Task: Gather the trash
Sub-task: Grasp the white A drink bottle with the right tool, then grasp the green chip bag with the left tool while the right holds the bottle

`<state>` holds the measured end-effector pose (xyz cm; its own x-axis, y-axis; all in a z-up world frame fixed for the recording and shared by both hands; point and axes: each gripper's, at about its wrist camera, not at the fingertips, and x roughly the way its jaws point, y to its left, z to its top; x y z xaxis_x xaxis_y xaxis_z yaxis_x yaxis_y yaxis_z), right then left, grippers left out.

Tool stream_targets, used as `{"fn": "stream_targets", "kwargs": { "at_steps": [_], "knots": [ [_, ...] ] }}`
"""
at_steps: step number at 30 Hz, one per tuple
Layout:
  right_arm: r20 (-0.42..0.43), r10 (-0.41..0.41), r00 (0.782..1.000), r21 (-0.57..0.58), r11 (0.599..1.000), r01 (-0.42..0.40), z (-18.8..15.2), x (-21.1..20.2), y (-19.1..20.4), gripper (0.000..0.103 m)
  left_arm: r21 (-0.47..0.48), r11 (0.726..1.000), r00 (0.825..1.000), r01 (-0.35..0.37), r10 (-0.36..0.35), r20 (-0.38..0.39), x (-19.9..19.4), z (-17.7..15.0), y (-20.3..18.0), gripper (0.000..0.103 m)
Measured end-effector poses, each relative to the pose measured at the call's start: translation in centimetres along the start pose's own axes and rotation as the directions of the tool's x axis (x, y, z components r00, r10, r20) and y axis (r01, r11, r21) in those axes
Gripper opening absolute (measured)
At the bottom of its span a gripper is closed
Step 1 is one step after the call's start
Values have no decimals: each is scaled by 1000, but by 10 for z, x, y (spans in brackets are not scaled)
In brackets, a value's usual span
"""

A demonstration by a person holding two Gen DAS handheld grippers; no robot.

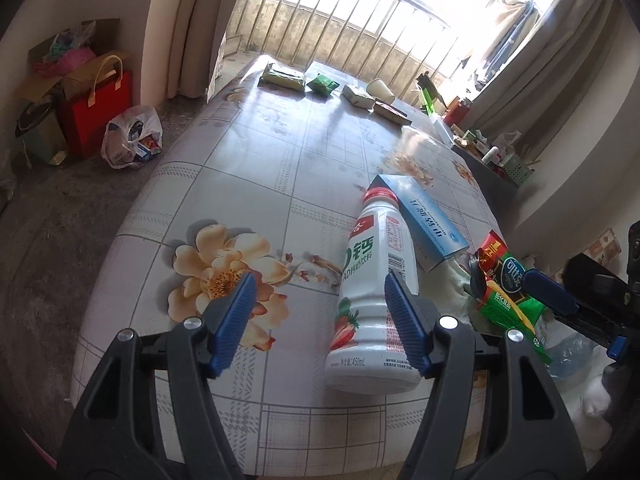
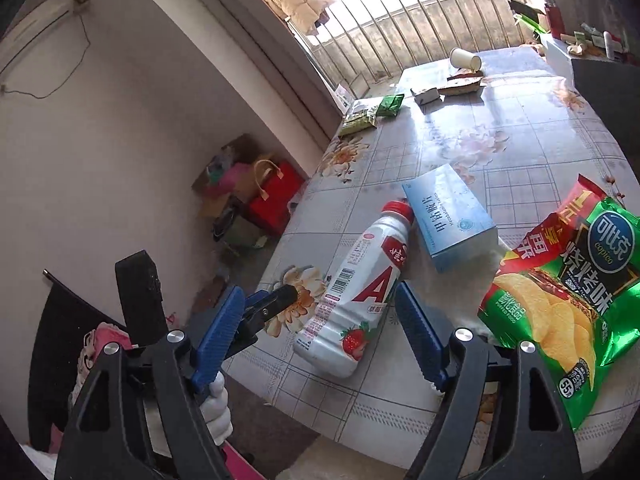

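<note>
A white drink bottle (image 1: 372, 300) with a red cap lies on its side on the flowered tablecloth, its cap against a light blue box (image 1: 420, 216). My left gripper (image 1: 320, 320) hovers open over the table's near edge, with the bottle just beyond its right finger. Right of the box lies a green and red chip bag (image 1: 508, 292), and one finger of the right gripper reaches it from the right. In the right wrist view the right gripper (image 2: 320, 340) stands open, nothing pressed between its pads. Past its fingers are the bottle (image 2: 352, 292), the box (image 2: 448, 220) and the chip bag (image 2: 560, 300).
At the table's far end lie green packets (image 1: 320, 84), small boxes (image 1: 356, 96) and a tipped paper cup (image 1: 380, 90). On the floor at left stand a red gift bag (image 1: 100, 116), cardboard boxes and a white plastic bag (image 1: 132, 136). A white-gloved hand (image 2: 216, 404) shows below the left finger.
</note>
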<state>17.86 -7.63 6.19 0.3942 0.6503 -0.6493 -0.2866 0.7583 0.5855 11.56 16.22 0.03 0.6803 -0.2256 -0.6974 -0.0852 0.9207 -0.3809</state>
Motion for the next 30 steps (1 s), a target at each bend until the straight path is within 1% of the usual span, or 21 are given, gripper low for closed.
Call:
{"fn": "stream_targets", "kwargs": {
  "at_steps": [2, 5, 7, 10, 11, 13, 15, 16, 18, 20, 22, 24, 28, 30],
  "knots": [
    [-63, -50, 997, 70, 996, 55, 8, 35, -8, 76, -24, 1000, 1000, -7, 7, 6, -6, 0, 15, 63],
    [-135, -80, 988, 135, 986, 99, 14, 74, -20, 76, -58, 998, 1000, -22, 22, 14, -12, -1, 36, 63],
    [-166, -92, 982, 164, 979, 120, 14, 93, -26, 76, -73, 997, 999, -34, 35, 17, -14, -1, 47, 63],
    [-216, -73, 974, 186, 976, 115, 10, 113, -31, 73, -92, 995, 998, -48, 51, 23, -19, -1, 58, 63],
    [-231, -75, 970, 187, 975, 120, 8, 119, -32, 69, -97, 994, 998, -52, 54, 27, -20, -1, 60, 63],
    [-228, -42, 973, 198, 976, 89, 6, 123, -33, 67, -103, 993, 997, -59, 63, 34, -22, 0, 63, 63],
    [-229, -30, 973, 176, 982, 72, 3, 122, -30, 65, -109, 992, 997, -64, 69, 41, -25, 0, 64, 63],
    [-228, -5, 974, 168, 985, 44, 1, 119, -28, 65, -111, 992, 997, -65, 70, 43, -27, 0, 64, 63],
    [-210, 55, 976, 153, 988, -23, -2, 105, -22, 63, -107, 992, 996, -67, 73, 53, -31, 0, 61, 63],
    [-177, 132, 975, 139, 984, -107, -4, 79, -18, 62, -100, 993, 996, -63, 70, 63, -36, 1, 57, 63],
    [-138, 184, 973, 115, 979, -169, -8, 48, -13, 61, -89, 994, 996, -56, 62, 71, -39, 3, 49, 63],
    [-73, 234, 969, 93, 969, -227, -13, 8, -14, 61, -65, 997, 996, -36, 41, 80, -41, 5, 33, 63],
    [75, 228, 971, 61, 971, -233, -25, -75, -35, 61, 21, 999, 996, 25, -26, 82, -37, 7, -7, 63],
    [168, 197, 966, 69, 975, -211, -32, -116, -54, 61, 63, 996, 996, 68, -71, 56, -29, 6, -30, 63]
  ]
}}
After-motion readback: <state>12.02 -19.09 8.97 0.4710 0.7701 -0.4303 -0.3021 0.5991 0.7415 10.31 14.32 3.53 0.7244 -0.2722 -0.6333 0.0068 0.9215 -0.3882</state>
